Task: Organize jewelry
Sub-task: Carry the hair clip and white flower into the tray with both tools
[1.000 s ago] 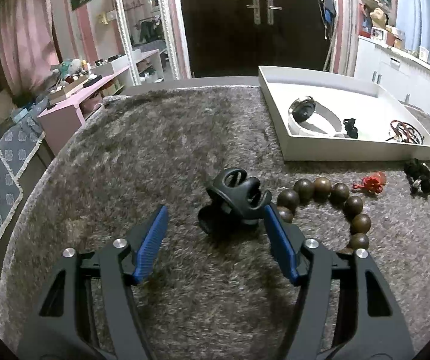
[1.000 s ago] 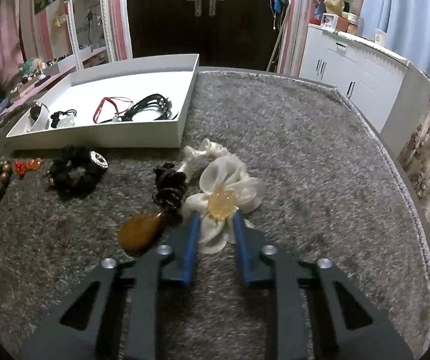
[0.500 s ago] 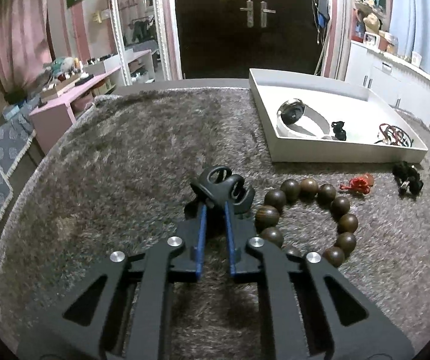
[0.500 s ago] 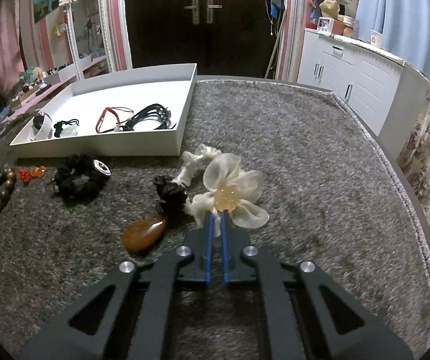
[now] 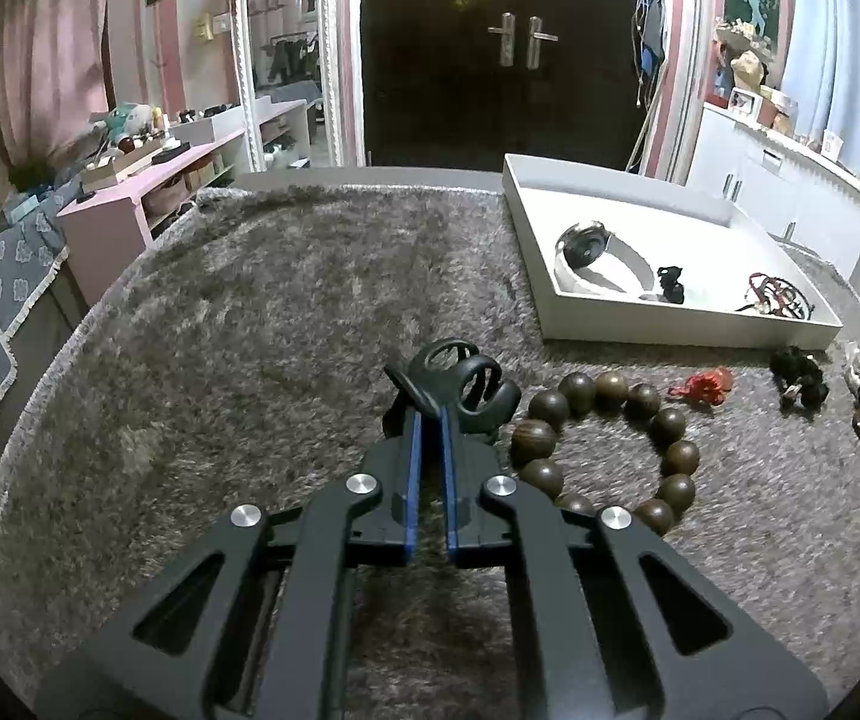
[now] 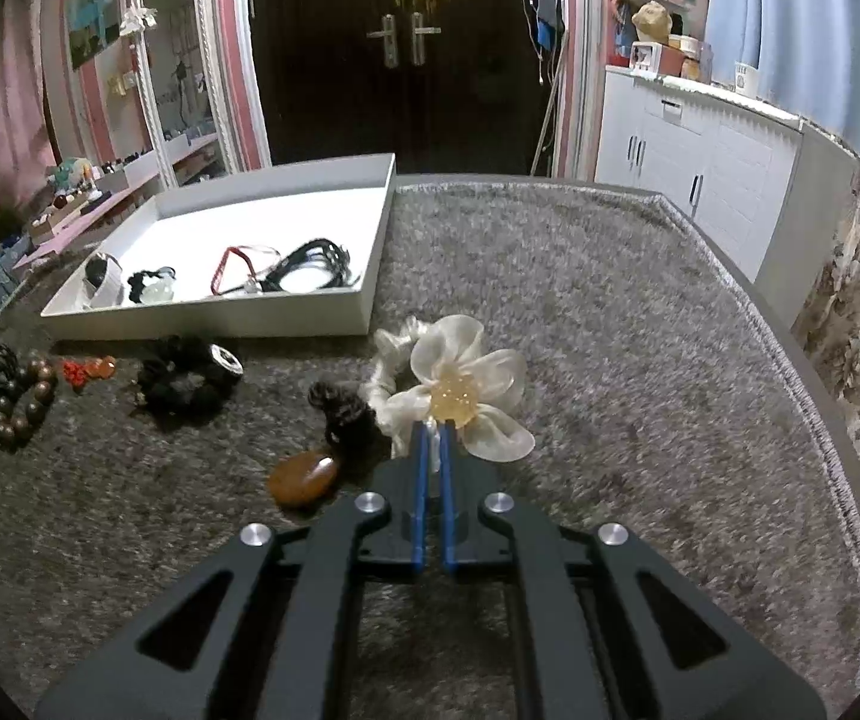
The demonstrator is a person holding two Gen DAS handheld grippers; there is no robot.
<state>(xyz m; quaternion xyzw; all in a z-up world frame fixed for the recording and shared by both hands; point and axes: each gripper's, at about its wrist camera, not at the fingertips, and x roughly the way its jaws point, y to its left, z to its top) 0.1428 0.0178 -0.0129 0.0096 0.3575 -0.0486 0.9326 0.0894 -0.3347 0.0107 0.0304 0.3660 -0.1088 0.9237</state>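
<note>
My left gripper [image 5: 429, 414] is shut on a black claw hair clip [image 5: 460, 381] that sits on the grey shaggy mat, just left of a ring of brown wooden beads [image 5: 610, 444]. In the right wrist view my right gripper [image 6: 432, 429] is shut on the petals of a cream fabric flower hair tie [image 6: 466, 387] with an amber bead at its centre. The white tray [image 6: 286, 319] lies beyond, holding a white watch, a red cord and black cords. The same tray [image 5: 670, 333] shows at the right in the left wrist view.
A small red charm [image 5: 703, 387] and a black scrunchie [image 5: 799, 375] lie right of the beads. An amber teardrop pendant [image 6: 304, 479], a dark brown hair tie [image 6: 343, 411] and a black scrunchie [image 6: 190, 378] lie left of the flower. A white cabinet [image 6: 700, 180] stands behind.
Both grippers went from open to shut: the left closed on the black claw clip, the right on the cream flower hair tie. Both hands stayed roughly in place.
</note>
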